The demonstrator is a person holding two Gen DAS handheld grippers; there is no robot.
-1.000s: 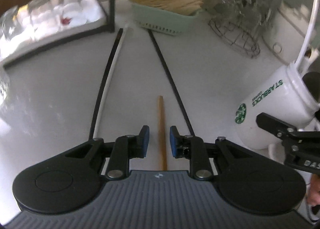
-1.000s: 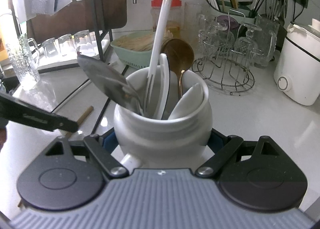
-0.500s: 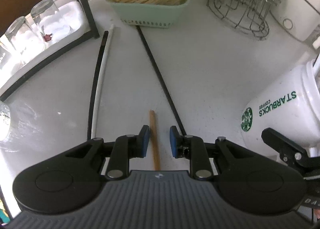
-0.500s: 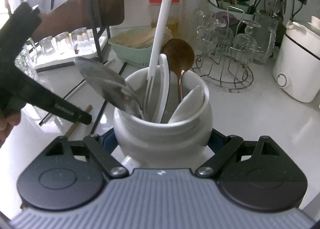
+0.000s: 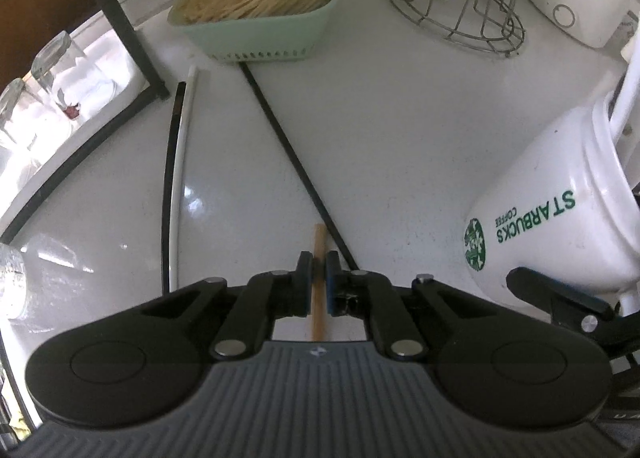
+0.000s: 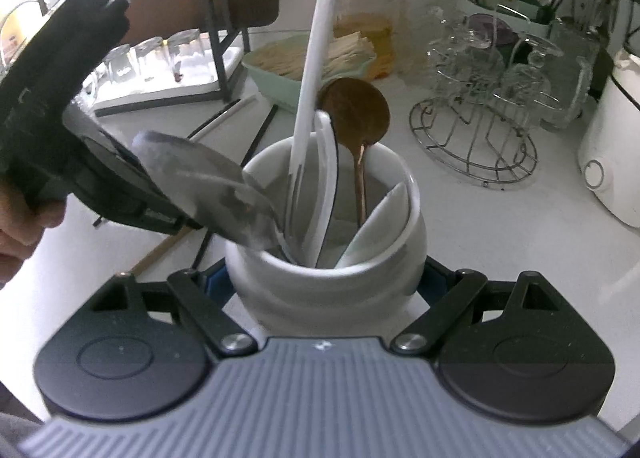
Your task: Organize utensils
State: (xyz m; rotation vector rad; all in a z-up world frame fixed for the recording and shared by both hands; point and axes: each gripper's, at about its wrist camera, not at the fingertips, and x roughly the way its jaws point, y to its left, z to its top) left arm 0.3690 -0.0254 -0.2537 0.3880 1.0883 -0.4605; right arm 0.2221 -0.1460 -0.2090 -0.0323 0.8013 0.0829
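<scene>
Closing in since a moment earlier, the left gripper (image 5: 317, 278) has slid along the white countertop (image 5: 400, 129) toward the green basket, and its blue-padded jaws, which stood apart around the thin brown wooden chopstick (image 5: 320, 246), are now narrowing on it. The stick lies flat on the counter between the pads, its far tip just past the fingertips, beside a long black chopstick (image 5: 288, 145) that runs diagonally away to the pale green plastic basket of bamboo sticks (image 5: 260, 17) at the counter's far edge. A second black stick paired with a white one (image 5: 180, 161) lies further left, near the black-framed rack of glasses (image 5: 60, 89).

The right gripper (image 6: 320, 278) is clamped around the belly of the white ceramic Starbucks mug (image 6: 324, 258), which stands on the counter's right side, loaded with a white spatula, a steel spoon (image 6: 200, 185), a bronze spoon (image 6: 356, 117) and white ceramic spoons.

Doing this step well likely means finishing the squeeze squarely on the wooden stick alone, keeping the pads clear of the neighbouring black stick, then lifting straight before tilting it toward the mug. The mug looks crowded, so the steel spoon's bowl may block entry; a gap near the rim's right side seems the safer target.
</scene>
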